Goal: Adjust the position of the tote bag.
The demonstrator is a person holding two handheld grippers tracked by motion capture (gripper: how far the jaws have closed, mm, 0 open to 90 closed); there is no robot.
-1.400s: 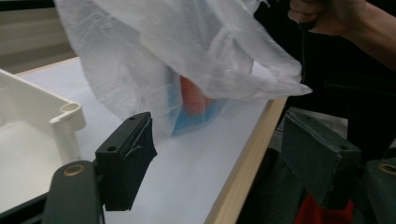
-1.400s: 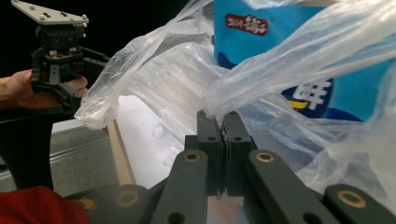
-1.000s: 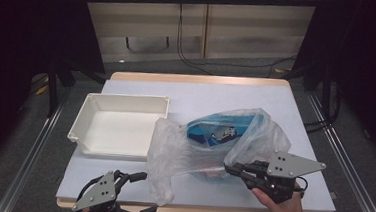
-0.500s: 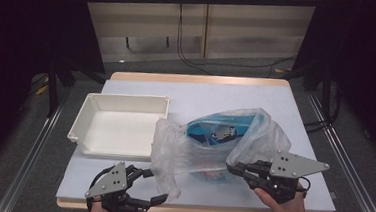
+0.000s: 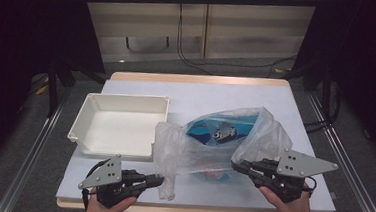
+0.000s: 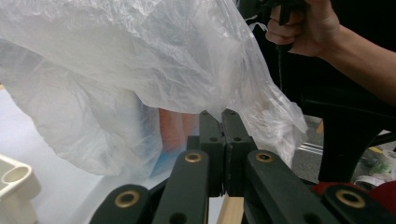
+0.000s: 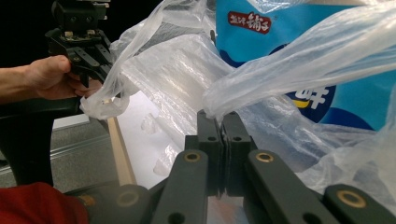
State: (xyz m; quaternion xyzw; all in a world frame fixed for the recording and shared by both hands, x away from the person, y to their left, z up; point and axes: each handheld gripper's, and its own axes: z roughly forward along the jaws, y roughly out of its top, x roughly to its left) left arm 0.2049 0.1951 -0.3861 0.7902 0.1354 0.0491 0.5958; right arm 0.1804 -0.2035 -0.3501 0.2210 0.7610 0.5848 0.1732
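We look from the high view forward and down over the worktop [image 5: 236, 97], from the person's side, well back. The left gripper view rides close behind the left tool [image 6: 223, 114], facing the clear plastic bag [image 6: 140, 56]. The right gripper view sits equally close behind the right tool [image 7: 222, 116]. All three views share that bag; each gripper view also catches the opposite hand.

The far half of the table [image 5: 227, 91] lies bare and open to a hand, while the white tray [image 5: 119, 126] blocks the left side and the crumpled plastic bag [image 5: 213, 143] fills the middle near the front edge between both claws.
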